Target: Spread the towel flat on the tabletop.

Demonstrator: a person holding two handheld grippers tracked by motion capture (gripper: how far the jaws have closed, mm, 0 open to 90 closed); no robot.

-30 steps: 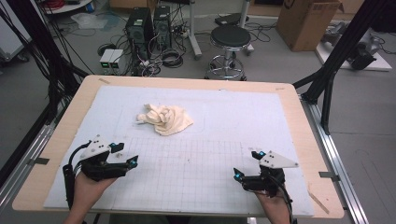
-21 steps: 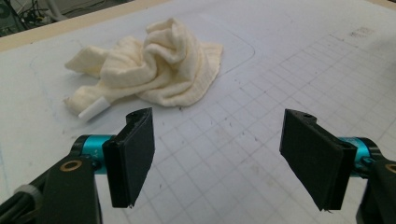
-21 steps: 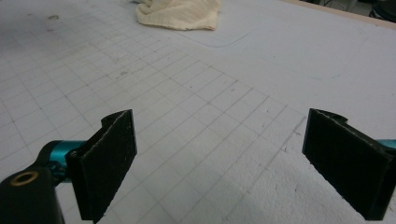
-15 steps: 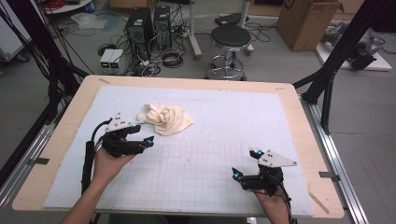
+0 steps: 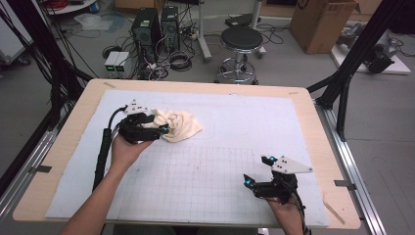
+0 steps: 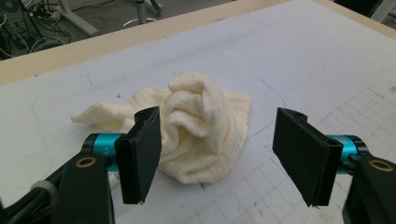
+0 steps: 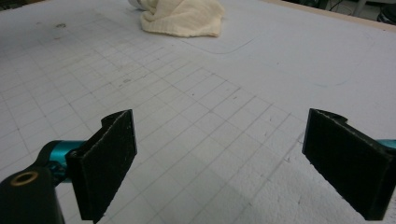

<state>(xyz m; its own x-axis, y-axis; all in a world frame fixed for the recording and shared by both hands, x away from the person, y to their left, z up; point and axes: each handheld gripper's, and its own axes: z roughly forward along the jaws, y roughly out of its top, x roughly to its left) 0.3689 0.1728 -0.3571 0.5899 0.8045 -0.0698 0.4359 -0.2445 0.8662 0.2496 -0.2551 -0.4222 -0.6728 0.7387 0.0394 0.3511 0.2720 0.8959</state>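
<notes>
left gripper point(image 5: 161, 130) at the crumpled cloth point(image 5: 180, 125), fingers spread and gripping nothing.

in the left gripper view the two black fingers point(image 6: 140, 158) stand wide apart, having just been closing a little, and the cream cloth lies bunched on the white mat point(image 6: 303, 56) just ahead of them and in the gap between them, nearer the one on the left of that view; neither pad presses on it. in the high view the fingertips sit at the cloth's near edge, with the cloth on the far left part of the bench point(image 5: 73, 127). the right gripper point(image 5: 257, 174) rests low at the near right of the mat, its fingers point(image 7: 105, 158) wide open over bare grid lines with nothing between them; the cloth lies well apart from them, far ahead and to the left in the right gripper view.
</notes>
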